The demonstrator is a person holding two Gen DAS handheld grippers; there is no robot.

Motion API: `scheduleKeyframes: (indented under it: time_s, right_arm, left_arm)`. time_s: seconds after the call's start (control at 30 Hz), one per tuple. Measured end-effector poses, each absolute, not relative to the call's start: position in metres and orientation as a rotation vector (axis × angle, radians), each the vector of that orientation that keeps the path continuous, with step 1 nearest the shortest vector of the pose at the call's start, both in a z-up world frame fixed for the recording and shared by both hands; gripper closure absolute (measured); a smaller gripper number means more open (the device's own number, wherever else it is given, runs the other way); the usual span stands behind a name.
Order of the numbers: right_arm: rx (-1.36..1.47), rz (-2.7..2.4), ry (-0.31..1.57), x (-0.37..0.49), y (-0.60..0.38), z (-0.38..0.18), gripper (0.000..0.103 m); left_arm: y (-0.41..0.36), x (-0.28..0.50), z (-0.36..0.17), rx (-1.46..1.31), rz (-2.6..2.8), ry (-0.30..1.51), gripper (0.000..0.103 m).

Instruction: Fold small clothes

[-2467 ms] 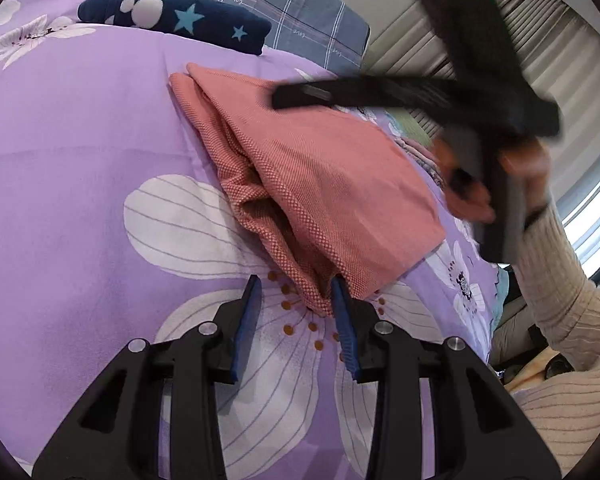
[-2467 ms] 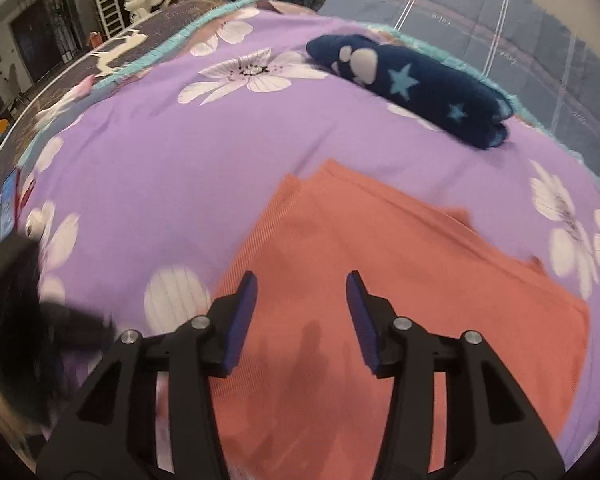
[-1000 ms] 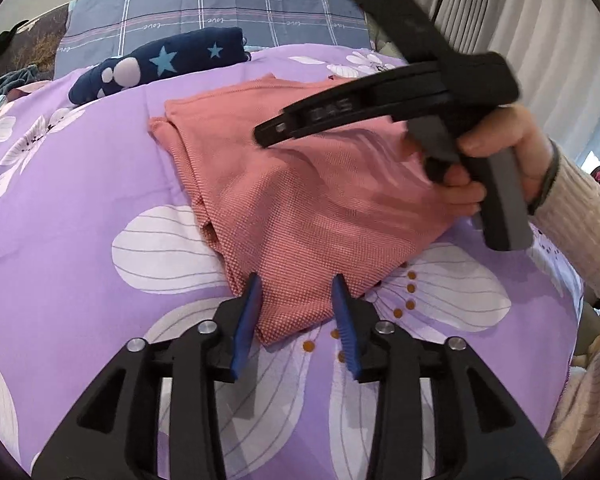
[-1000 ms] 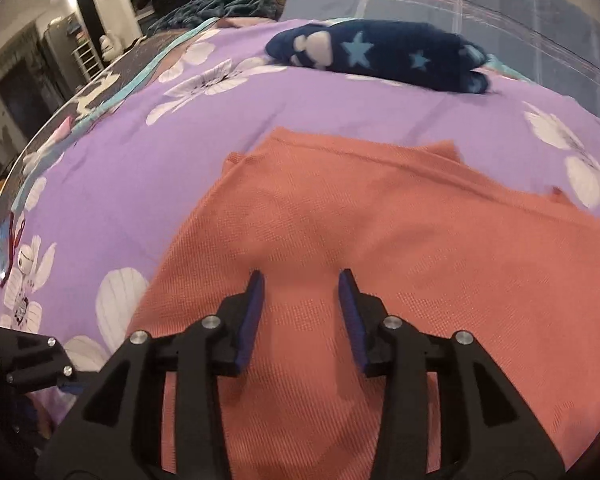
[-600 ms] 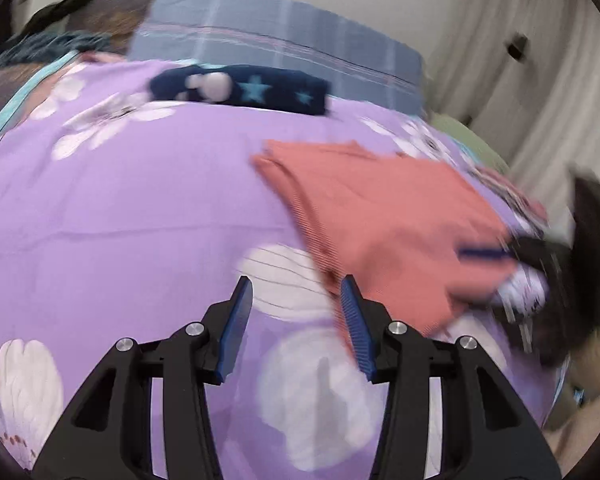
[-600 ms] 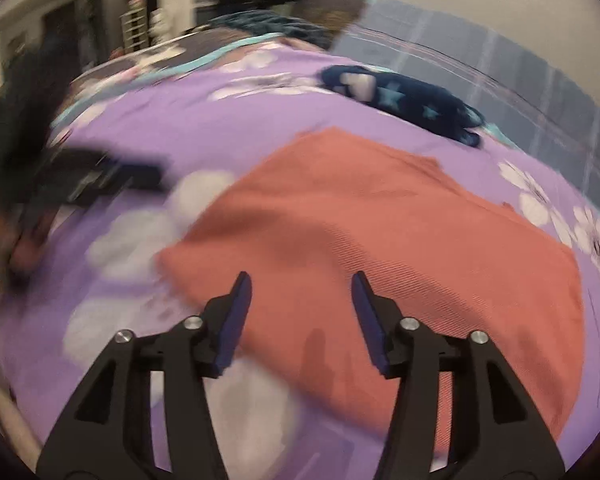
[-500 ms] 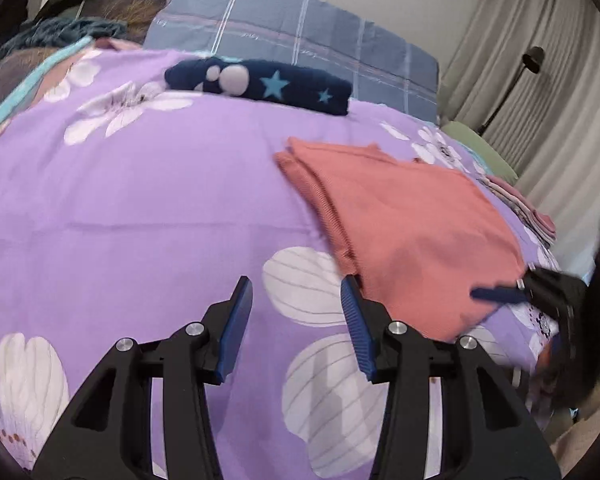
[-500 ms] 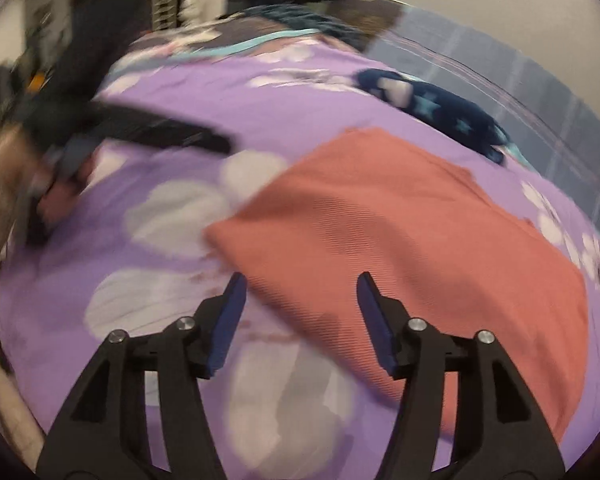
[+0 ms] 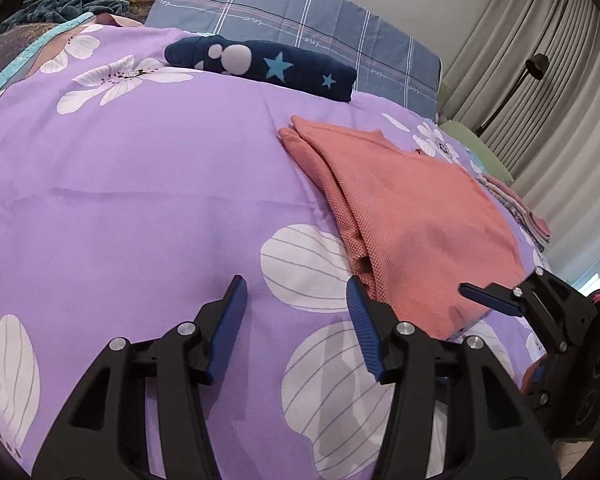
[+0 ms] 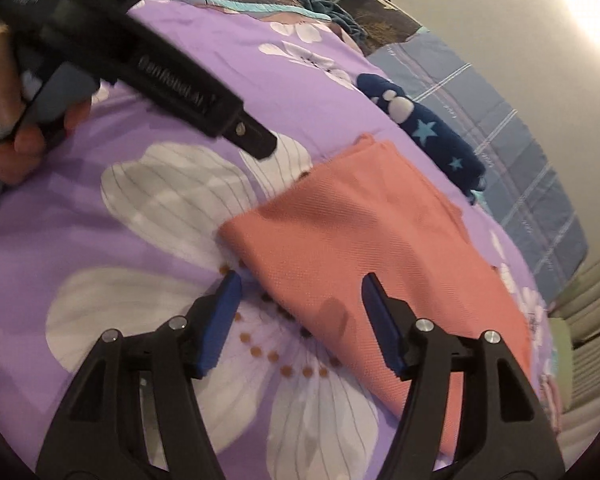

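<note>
Garments: one salmon cloth, one navy roll, folded

The purple bedspread lies bare to the left of the folded salmon garment, giving open passage there. A navy star-patterned bundle blocks the far edge, just before the plaid pillow. A stack of folded clothes sits beside the garment's right side. Both grippers hang above the near edge, jaws apart.

Small white "love" repeated along the stripes of the blue plaid pillow.
</note>
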State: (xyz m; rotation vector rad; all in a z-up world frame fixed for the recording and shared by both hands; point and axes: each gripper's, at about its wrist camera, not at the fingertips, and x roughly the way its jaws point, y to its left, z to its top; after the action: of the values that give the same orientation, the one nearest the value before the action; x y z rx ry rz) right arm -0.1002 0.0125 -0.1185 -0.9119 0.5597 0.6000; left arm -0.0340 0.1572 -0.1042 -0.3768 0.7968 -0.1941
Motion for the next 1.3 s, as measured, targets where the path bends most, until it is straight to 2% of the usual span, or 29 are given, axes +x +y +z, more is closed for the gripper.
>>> scheduleKeyframes:
  time_s: [0.13, 0.33, 0.43, 0.47, 0.57, 0.63, 0.77, 0.93, 1.1, 1.13, 1.17, 1.2, 1.23, 1.27, 1.3]
  right_arm:
    - [-0.933, 0.548, 0.546, -0.102, 0.015, -0.122, 0.039]
    - [-0.946, 0.504, 0.485, -0.088, 0.046, -0.129, 0.04]
    - [-0.945, 0.503, 0.471, -0.085, 0.05, -0.13, 0.044]
    - [-0.943, 0.508, 0.464, -0.087, 0.049, -0.129, 0.049]
    - [-0.954, 0.54, 0.479, -0.092, 0.047, -0.131, 0.073]
    - [-0.965, 0.542, 0.476, -0.097, 0.047, -0.133, 0.079]
    - [-0.963, 0.538, 0.479, -0.099, 0.048, -0.133, 0.08]
    - [-0.948, 0.534, 0.514, -0.099, 0.043, -0.131, 0.076]
    - [-0.983, 0.498, 0.497, -0.094, 0.056, -0.139, 0.075]
    - [-0.989, 0.491, 0.489, -0.091, 0.06, -0.14, 0.075]
    - [-0.991, 0.482, 0.481, -0.089, 0.064, -0.141, 0.076]
    - [-0.986, 0.474, 0.483, -0.085, 0.066, -0.141, 0.076]
    - [-0.975, 0.477, 0.496, -0.081, 0.067, -0.141, 0.082]
    - [-0.967, 0.479, 0.504, -0.08, 0.066, -0.14, 0.092]
    - [-0.94, 0.474, 0.497, -0.079, 0.062, -0.135, 0.098]
  left_arm:
    - [0.158, -0.034, -0.105, -0.39, -0.212, 0.791, 0.046]
    - [0.16, -0.035, -0.107, -0.408, -0.222, 0.788, 0.045]
    - [0.164, -0.034, -0.108, -0.44, -0.24, 0.786, 0.044]
    - [0.166, -0.034, -0.109, -0.457, -0.248, 0.786, 0.044]
    - [0.174, -0.025, -0.101, -0.501, -0.294, 0.804, 0.044]
    - [0.177, -0.012, -0.086, -0.528, -0.348, 0.798, 0.044]
    - [0.166, 0.026, -0.065, -0.491, -0.45, 0.783, 0.044]
    - [0.146, 0.099, -0.105, -0.481, -0.43, 0.951, 0.044]
    - [0.14, 0.132, -0.117, -0.547, -0.482, 0.885, 0.044]
    - [0.141, 0.136, -0.117, -0.568, -0.491, 0.878, 0.048]
    - [0.141, 0.14, -0.117, -0.571, -0.483, 0.879, 0.064]
    - [0.142, 0.142, -0.119, -0.568, -0.476, 0.892, 0.075]
    - [0.142, 0.143, -0.121, -0.582, -0.483, 0.905, 0.087]
    - [0.143, 0.144, -0.121, -0.599, -0.487, 0.912, 0.088]
    - [0.144, 0.143, -0.12, -0.604, -0.483, 0.912, 0.088]
